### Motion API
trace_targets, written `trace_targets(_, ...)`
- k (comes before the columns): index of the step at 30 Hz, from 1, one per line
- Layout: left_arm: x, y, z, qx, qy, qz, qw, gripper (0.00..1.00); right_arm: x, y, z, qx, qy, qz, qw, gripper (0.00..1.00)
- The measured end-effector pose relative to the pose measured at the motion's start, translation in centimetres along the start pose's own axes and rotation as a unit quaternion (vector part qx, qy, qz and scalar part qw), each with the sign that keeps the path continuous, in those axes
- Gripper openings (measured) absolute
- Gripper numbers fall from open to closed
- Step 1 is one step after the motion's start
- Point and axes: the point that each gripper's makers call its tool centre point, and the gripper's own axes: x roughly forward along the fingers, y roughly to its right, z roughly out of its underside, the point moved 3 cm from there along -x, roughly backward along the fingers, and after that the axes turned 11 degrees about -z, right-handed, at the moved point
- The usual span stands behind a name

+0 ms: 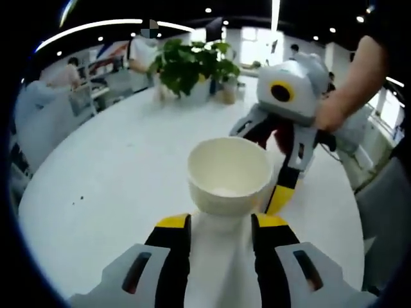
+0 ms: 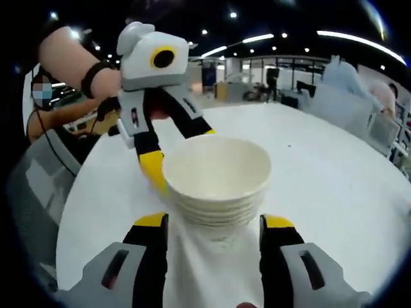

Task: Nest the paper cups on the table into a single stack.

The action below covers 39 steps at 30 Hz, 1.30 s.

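- progress: the paper cups appear nested into one stack, rims layered; it stands upright on the white counter. no loose cup is seen, so little seems left.
- left tool: jaws parted, flanking the stack's base, gripping nothing.
- right tool: likewise open, empty.
- left gripper view adds a potted plant; right gripper view shows the layered rims.
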Motion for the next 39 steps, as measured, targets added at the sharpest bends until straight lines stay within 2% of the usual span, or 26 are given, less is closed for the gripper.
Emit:
trace_targets(9, -2.4, -0.1, 0.7, -0.013, 0.002, -0.015, 0.9998, 0.39, -1.3, -0.5, 0.4, 0.015, 0.002, 0.013, 0.9998, 0.57)
trace_targets(15, -5.0, 0.0, 1.3, -0.028, 0.003, -0.031, 0.9991, 0.39, -2.6, -1.7, 0.1, 0.018, 0.004, 0.024, 0.9995, 0.57)
trace_targets(19, -6.8, -0.1, 1.2, -0.040, 0.017, -0.048, 0.9979, 0.38, -3.3, -2.4, 0.2, 0.017, 0.002, 0.029, 0.9994, 0.57)
trace_targets(22, -8.5, 0.0, 1.3, -0.066, 0.030, -0.065, 0.9952, 0.39, -4.0, -3.4, 0.1, 0.018, 0.004, 0.036, 0.9992, 0.57)
trace_targets(27, -10.7, 1.1, 1.8, -0.085, 0.046, -0.077, 0.9923, 0.41, -5.4, -4.9, -0.3, 0.021, 0.012, 0.052, 0.9984, 0.57)
trace_targets(31, -12.0, 2.2, 2.1, -0.082, 0.056, -0.078, 0.9920, 0.41, -6.5, -6.2, -0.5, 0.019, 0.016, 0.065, 0.9976, 0.57)
trace_targets(33, -12.8, 3.0, 2.0, -0.083, 0.069, -0.076, 0.9912, 0.41, -7.1, -7.0, -0.6, 0.021, 0.020, 0.073, 0.9969, 0.57)
trace_targets(39, -14.4, 5.4, 2.4, -0.084, 0.082, -0.063, 0.9911, 0.44, -8.6, -9.3, -0.5, 0.029, 0.026, 0.092, 0.9950, 0.59)
